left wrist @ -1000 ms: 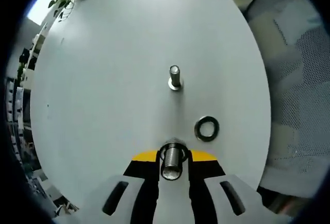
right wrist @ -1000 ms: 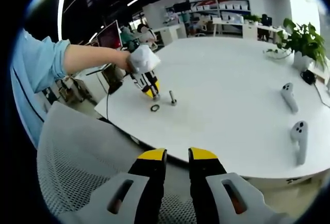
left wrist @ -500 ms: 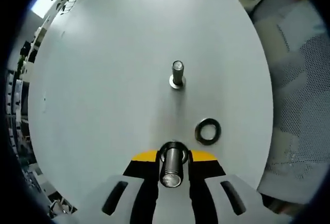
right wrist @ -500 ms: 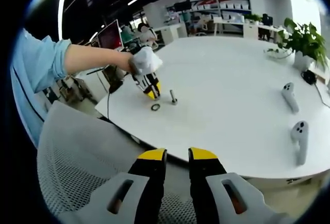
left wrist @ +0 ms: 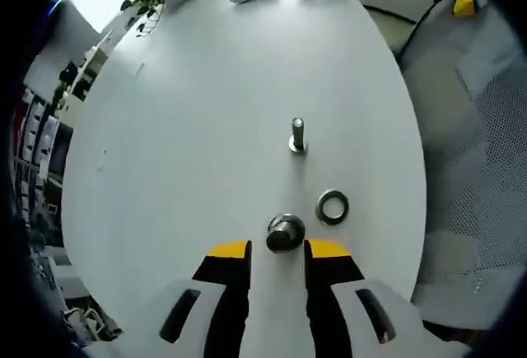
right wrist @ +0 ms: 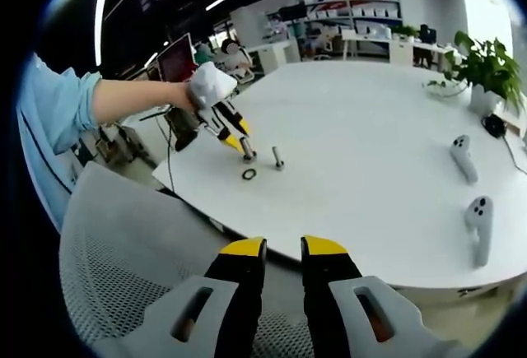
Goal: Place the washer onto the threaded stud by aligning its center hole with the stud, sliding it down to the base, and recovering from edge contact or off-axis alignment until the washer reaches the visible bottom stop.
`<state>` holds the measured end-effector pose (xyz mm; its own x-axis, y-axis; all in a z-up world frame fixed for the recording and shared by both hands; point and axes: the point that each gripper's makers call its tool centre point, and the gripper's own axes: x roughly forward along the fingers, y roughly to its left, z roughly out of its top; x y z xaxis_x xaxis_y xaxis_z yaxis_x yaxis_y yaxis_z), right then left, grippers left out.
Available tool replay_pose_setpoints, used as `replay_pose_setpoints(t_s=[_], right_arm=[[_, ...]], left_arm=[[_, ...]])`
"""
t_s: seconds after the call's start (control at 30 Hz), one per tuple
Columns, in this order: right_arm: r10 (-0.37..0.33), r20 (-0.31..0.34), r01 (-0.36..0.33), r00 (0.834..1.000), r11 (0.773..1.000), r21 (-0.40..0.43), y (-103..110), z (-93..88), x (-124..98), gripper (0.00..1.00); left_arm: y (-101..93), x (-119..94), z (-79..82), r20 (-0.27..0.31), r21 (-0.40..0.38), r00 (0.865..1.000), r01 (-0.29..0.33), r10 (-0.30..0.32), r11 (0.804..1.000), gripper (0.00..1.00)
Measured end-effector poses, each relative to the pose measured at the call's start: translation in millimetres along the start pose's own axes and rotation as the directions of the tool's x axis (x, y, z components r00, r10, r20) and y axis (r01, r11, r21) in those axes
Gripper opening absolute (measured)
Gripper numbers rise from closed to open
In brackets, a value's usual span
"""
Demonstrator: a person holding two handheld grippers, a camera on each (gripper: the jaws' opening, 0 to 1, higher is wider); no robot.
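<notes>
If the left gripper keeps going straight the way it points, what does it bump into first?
Probably the near stud, standing on the white table just beyond the left gripper, in line with the gap between its fingers. Depth is unclear. The washer lies off to the side.

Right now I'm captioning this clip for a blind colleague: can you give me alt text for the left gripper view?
The left gripper hangs open over a round white table, and a short metal stud stands upright just ahead of its yellow-tipped jaws. A washer lies flat on the table to the stud's right, and a second stud stands farther off.
</notes>
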<state>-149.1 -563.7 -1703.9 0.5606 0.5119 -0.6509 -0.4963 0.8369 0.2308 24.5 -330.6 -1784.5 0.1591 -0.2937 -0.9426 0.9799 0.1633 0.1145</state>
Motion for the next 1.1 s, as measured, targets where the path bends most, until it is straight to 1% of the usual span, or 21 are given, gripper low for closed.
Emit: replay_pose_setpoints(t_s=[0.03,0.13,0.23,0.4,0.47,0.53,0.67,0.77,0.83,0.9,1.1], right_arm=[[0.001,0.001,-0.001,1.000,1.000,-0.001,0,0.1,0,0.20],[0.001,0.004,-0.001,1.000,1.000,-0.001,0,0.6,0,0.20],[0.001,0.007,-0.001,1.000,1.000,-0.001,0,1.1,0,0.20],[0.001,0.007,-0.001,1.000,1.000,-0.003,0,1.4,0,0.20],[0.001,0.007,-0.001,1.000,1.000,-0.003,0,1.4,0,0.20],[-0.001,0.007,0.001,1.000,1.000,-0.002,0,1.3,0,0.20],[-0.004,0.007,0.004,1.000,1.000,0.002,-1,1.0,0,0.20],[-0.008,0.009,0.008,1.000,1.000,0.005,-1,1.2,-1,0.20],[-0.008,0.009,0.008,1.000,1.000,0.006,-1,1.2,-1,0.20],[-0.009,0.010,0.009,1.000,1.000,0.007,-1,1.3,-1,0.20],[-0.012,0.014,0.012,1.000,1.000,0.010,-2,1.6,-1,0.20]], left_arm=[[0.5,-4,1.1,0.022,-0.020,1.000,-0.006,0.006,1.000,0.24],[-0.2,-14,2.6,0.055,-0.035,0.998,-0.018,0.020,0.999,0.25],[-4.1,-19,4.1,0.072,-0.042,0.997,-0.020,0.023,0.999,0.25],[-13.0,-24,13.4,0.106,-0.035,0.994,-0.015,0.018,0.999,0.25],[-14.9,-24,18.7,0.127,-0.023,0.992,-0.021,0.024,1.000,0.27],[-16.0,-23,22.4,0.142,-0.033,0.990,-0.015,0.020,0.999,0.29],[-19.9,-19,25.6,0.147,-0.028,0.989,-0.013,0.017,1.000,0.29],[-26.4,-15,27.8,0.147,-0.020,0.989,0.006,-0.003,1.000,0.28],[-30.2,-12,27.7,0.135,-0.002,0.991,0.011,-0.011,1.000,0.28],[-33.2,-9,27.2,0.115,0.032,0.993,0.007,-0.011,0.999,0.28],[-43.4,1,29.4,0.096,0.054,0.995,0.035,-0.040,0.998,0.28]])
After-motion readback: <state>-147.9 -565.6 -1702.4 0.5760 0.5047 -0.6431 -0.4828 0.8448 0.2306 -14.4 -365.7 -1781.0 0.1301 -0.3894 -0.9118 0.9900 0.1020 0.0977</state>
